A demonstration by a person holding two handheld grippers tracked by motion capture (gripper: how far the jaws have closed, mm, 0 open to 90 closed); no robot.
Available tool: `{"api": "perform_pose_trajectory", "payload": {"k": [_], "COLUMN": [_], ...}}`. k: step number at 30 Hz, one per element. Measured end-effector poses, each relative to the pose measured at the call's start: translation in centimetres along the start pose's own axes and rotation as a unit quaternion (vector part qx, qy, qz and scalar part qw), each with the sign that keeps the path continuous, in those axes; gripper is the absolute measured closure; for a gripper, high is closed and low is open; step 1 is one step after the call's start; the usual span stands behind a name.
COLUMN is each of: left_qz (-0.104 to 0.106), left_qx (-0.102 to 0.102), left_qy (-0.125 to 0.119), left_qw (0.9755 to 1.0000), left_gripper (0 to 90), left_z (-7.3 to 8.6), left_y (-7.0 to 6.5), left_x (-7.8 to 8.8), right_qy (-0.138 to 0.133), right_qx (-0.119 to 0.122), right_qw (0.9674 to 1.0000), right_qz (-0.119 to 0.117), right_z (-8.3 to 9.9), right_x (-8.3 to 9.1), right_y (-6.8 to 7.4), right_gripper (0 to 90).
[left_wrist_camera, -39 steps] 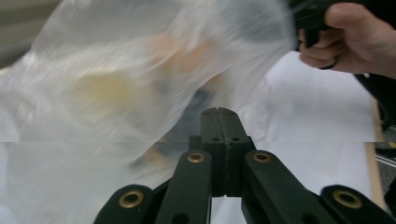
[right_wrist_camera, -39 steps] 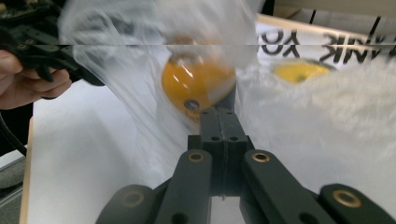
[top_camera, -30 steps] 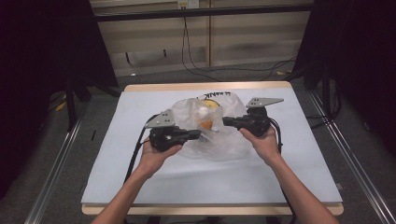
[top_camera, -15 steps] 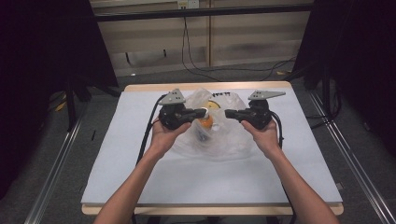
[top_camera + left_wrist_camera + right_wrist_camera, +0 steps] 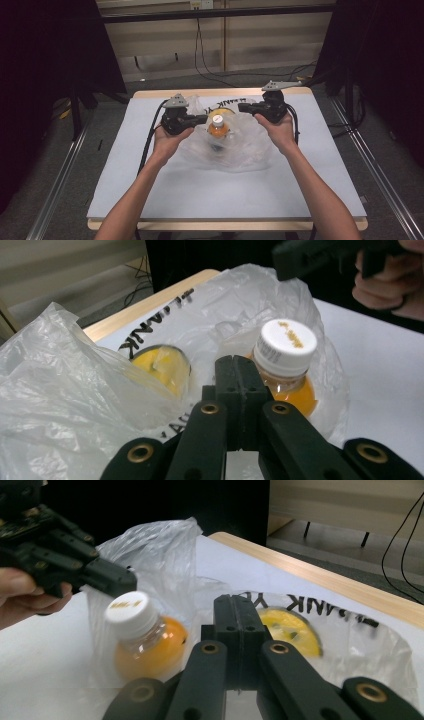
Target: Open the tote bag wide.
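Veiling bottle, crinkled plastic bag

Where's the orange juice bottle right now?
In the high view the orange juice bottle stands upright inside the clear plastic bag at the table's far middle, between the left gripper and right gripper.

Both tools moved farther up the table — apart (bottle now uncovered).

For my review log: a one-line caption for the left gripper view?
Shut left gripper before a white-capped orange bottle inside a clear plastic bag.
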State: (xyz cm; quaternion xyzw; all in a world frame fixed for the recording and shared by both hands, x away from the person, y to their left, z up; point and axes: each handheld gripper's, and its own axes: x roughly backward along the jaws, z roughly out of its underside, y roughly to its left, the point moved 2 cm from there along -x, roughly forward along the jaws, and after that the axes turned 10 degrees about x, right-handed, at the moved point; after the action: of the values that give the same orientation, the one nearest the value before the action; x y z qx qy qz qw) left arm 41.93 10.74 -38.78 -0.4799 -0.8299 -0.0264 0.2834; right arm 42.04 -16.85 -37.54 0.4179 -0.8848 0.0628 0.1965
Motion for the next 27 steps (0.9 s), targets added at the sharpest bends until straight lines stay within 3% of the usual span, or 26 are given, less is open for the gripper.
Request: {"api": "perform_pose_trajectory", "payload": {"k": [2, 6, 11, 14, 18, 20, 21, 23, 24, 26, 27], "left_qz": [0.001, -0.012, -0.027, -0.031, -0.029, -0.039, -0.042, -0.049, -0.047, -0.041, -0.044], "left_qx": [0.004, 0.006, 0.024, 0.021, 0.016, 0.008, 0.004, -0.005, 0.011, -0.008, -0.004], "left_qy": [0.011, 0.044, 0.088, 0.109, 0.116, 0.140, 0.141, 0.158, 0.142, 0.168, 0.166], "left_qw": [0.9999, 0.9989, 0.9954, 0.9933, 0.9927, 0.9893, 0.9891, 0.9862, 0.9887, 0.9850, 0.9851], "left_gripper": [90.0, 90.0, 90.0, 90.0, 90.0, 90.0, 90.0, 90.0, 90.0, 90.0, 90.0], "left_z": [0.5, 2.3, 5.0, 5.9, 7.0, 7.7, 8.1, 8.8, 9.0, 9.1, 9.2], "left_y": [0.4, 1.3, 2.9, 3.3, 3.6, 3.5, 3.5, 3.4, 3.3, 3.6, 3.5], "left_x": [-0.5, -2.1, -4.0, -4.5, -4.6, -4.7, -4.7, -4.6, -4.6, -3.7, -3.5], "right_qy": [0.015, 0.065, 0.122, 0.148, 0.174, 0.187, 0.193, 0.190, 0.191, 0.192, 0.197], "right_qx": [-0.003, -0.008, -0.013, -0.015, -0.012, -0.010, -0.009, -0.014, -0.010, -0.012, -0.010], "right_qw": [0.9999, 0.9979, 0.9925, 0.9889, 0.9847, 0.9822, 0.9811, 0.9817, 0.9816, 0.9813, 0.9804], "right_qz": [0.000, -0.002, 0.000, -0.004, -0.006, -0.003, 0.000, -0.001, 0.003, 0.002, 0.004], "right_z": [0.5, 3.5, 7.1, 8.7, 10.7, 11.6, 11.9, 12.2, 12.3, 12.7, 12.8], "right_x": [-0.8, -2.5, -3.7, -3.7, -3.6, -3.4, -3.3, -2.7, -2.4, -1.5, -1.0], "right_y": [-0.3, -0.7, -0.8, -0.7, -0.7, -0.8, -0.8, -1.1, -1.2, -1.6, -1.8], "right_gripper": [90.0, 90.0, 90.0, 90.0, 90.0, 90.0, 90.0, 90.0, 90.0, 90.0, 90.0]}}
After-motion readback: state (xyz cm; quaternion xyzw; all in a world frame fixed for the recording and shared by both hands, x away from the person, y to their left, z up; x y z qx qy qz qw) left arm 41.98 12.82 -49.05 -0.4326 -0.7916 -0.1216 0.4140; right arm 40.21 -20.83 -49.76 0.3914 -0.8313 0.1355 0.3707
